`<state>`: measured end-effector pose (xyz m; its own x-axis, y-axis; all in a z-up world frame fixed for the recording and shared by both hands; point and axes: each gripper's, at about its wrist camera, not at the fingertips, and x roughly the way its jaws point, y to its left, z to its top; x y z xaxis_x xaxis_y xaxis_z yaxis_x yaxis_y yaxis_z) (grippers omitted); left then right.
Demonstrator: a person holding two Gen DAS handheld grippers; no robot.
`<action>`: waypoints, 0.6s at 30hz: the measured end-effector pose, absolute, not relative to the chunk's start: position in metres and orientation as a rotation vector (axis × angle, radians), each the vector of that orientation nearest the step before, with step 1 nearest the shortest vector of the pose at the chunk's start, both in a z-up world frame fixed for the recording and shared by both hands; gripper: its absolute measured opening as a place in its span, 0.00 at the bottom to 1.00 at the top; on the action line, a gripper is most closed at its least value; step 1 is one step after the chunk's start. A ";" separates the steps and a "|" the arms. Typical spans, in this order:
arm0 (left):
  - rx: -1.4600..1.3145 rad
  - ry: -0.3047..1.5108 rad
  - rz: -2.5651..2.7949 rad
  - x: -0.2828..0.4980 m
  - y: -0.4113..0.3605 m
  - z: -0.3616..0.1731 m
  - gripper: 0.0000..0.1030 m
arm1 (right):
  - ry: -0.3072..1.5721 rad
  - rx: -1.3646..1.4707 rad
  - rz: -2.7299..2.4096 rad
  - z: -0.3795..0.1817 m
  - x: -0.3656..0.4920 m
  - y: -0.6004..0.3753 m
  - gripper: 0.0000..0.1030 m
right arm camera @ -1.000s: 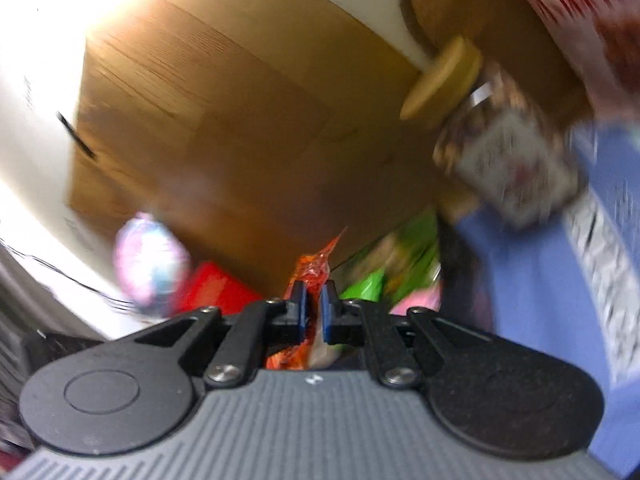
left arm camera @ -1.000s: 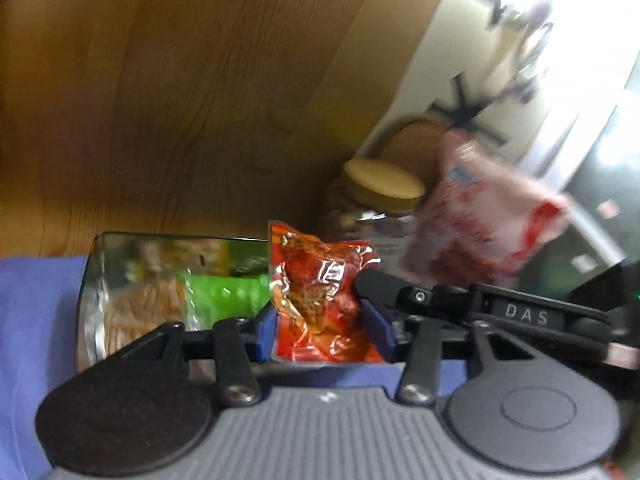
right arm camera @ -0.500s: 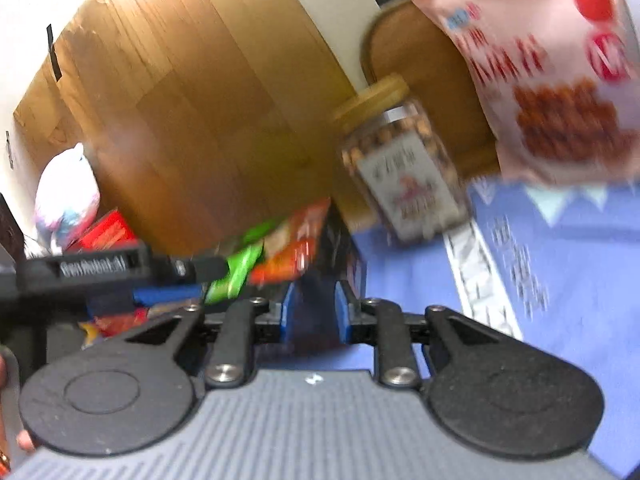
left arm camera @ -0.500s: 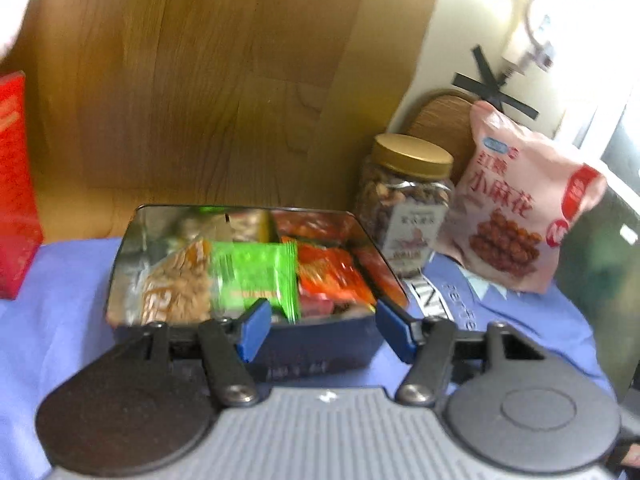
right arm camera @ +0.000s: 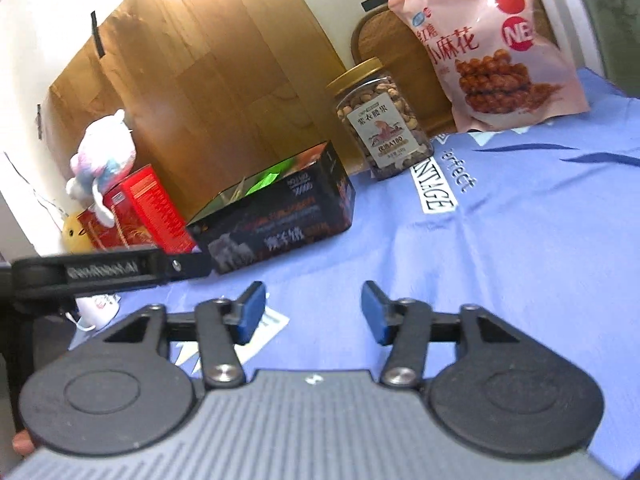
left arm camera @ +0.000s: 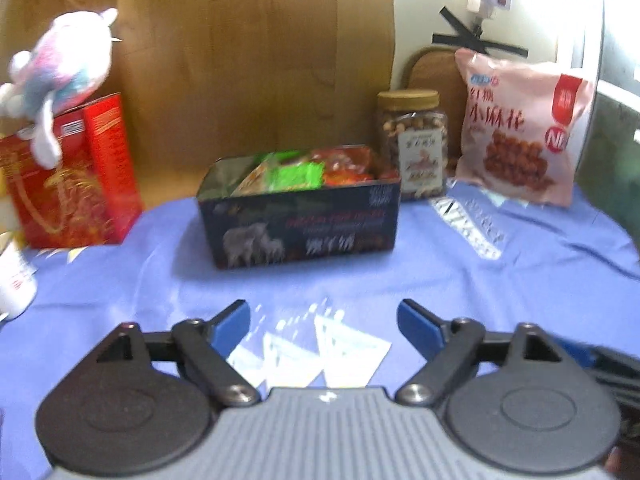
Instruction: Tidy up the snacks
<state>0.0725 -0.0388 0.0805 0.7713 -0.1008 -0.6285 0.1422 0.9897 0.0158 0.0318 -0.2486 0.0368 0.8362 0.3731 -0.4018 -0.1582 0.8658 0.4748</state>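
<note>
A dark tin box (left arm camera: 300, 224) (right arm camera: 280, 216) stands on the blue cloth, filled with green and red snack packets (left arm camera: 296, 174). Right of it are a nut jar with a gold lid (left arm camera: 416, 148) (right arm camera: 380, 120) and a pink snack bag (left arm camera: 520, 132) (right arm camera: 504, 44) leaning on the wall. My left gripper (left arm camera: 324, 322) hovers over the cloth well in front of the box, its jaws opening with nothing between them. My right gripper (right arm camera: 312, 310) sits to the box's front right, jaws also opening and empty. The left gripper's arm (right arm camera: 104, 270) crosses the right wrist view.
A red carton (left arm camera: 76, 172) (right arm camera: 144, 208) with a plush toy (left arm camera: 60, 68) (right arm camera: 104, 156) on top stands left of the box. A white container (left arm camera: 12, 280) sits at the far left. A wooden panel (left arm camera: 248, 60) backs the table. Blue cloth (right arm camera: 520, 240) spreads to the right.
Both grippers let go of red snack packets over the box, then drew back from it toward the table's front. Their jaws went from shut on packets to wide apart.
</note>
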 end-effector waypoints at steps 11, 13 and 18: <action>0.127 0.638 -0.031 0.027 -0.040 0.080 0.94 | 0.478 0.467 0.324 0.045 -0.007 -0.248 0.64; 0.128 0.637 -0.028 0.022 -0.039 0.079 0.95 | 0.475 0.469 0.330 0.047 -0.012 -0.247 0.64; 0.133 0.634 -0.033 0.016 -0.038 0.078 1.00 | 0.471 0.471 0.338 0.050 -0.016 -0.243 0.66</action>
<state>0.0158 -0.0376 0.0784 0.8056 0.0102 -0.5924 0.0714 0.9909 0.1141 -0.0164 -0.2433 0.0499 0.8397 0.4135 -0.3521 -0.2020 0.8395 0.5043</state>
